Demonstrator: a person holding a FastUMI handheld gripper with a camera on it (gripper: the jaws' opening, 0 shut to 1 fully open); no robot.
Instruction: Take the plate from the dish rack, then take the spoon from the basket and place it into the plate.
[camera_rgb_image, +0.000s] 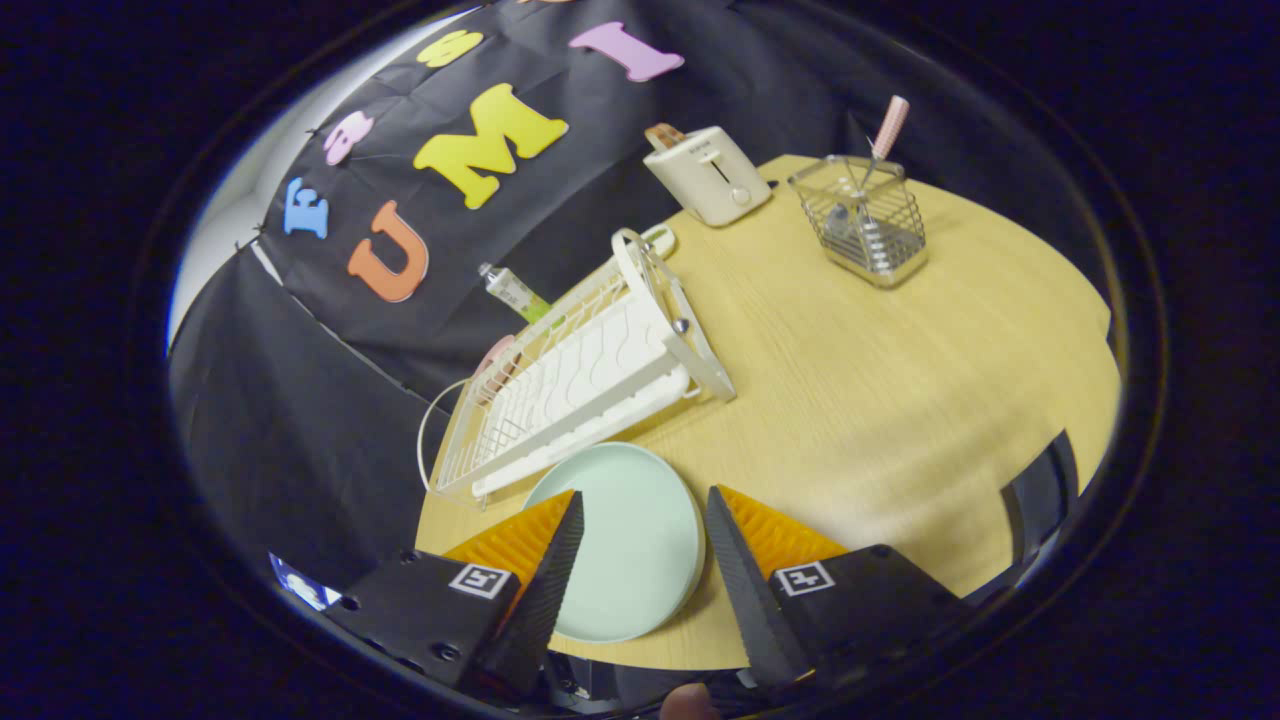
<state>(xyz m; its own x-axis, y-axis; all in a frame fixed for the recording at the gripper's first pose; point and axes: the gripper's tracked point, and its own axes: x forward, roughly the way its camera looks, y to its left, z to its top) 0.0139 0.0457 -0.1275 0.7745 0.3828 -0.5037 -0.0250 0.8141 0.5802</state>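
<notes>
A pale green plate (625, 545) lies flat on the wooden table (880, 400), right in front of the white dish rack (580, 380). My gripper (645, 500) hangs above the plate, open, with its two fingers spread to either side of it and nothing held. Far beyond the fingers stands a wire basket (865, 220); a spoon with a pink handle (885, 135) sticks up out of it.
A cream toaster (710, 175) stands at the table's far edge beside the basket. A small tube (512, 292) lies behind the rack. A pink dish (492, 362) leans at the rack's far end. A dark chair back (1040, 495) borders the table's near right side.
</notes>
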